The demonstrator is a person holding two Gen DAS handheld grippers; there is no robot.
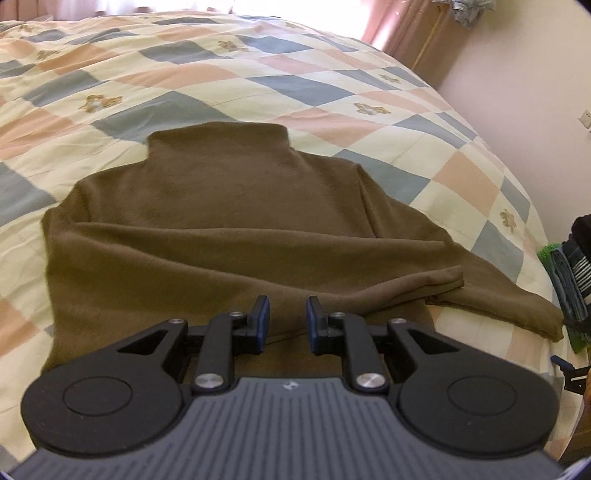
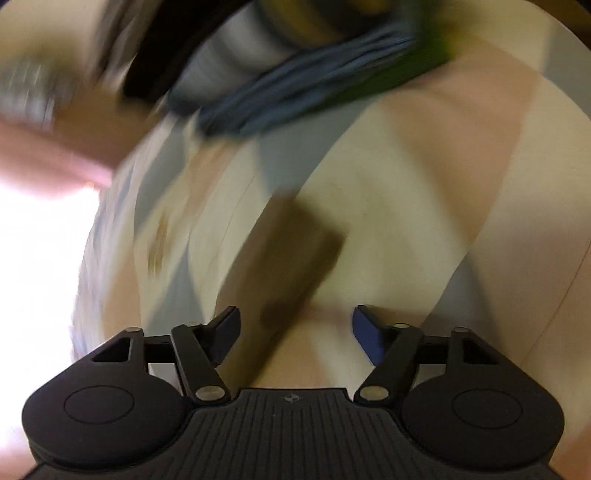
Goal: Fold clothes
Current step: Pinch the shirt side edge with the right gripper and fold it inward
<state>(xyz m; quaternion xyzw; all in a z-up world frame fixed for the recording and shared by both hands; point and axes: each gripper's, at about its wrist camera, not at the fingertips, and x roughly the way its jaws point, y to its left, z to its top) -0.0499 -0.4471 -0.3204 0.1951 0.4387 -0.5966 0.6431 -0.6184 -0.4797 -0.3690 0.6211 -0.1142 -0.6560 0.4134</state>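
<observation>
Your left claw stands with its 2 blue pads only a narrow gap apart, and nothing is pinched in that gap; it is released, poised over the near part of the brown sweater. Whether the pads brush the cloth below, you cannot tell from this view.

Your right claw is spread wide and holds nothing. A brown sleeve end lies on the bed beyond and between its fingers, but the view is badly smeared.

The sweater lies flat on the bed, collar at the far end, 1 sleeve folded across its body. The checked quilt is cream, peach and grey-blue. A stack of folded clothes sits at the bed's right edge. A pink curtain hangs beyond.
</observation>
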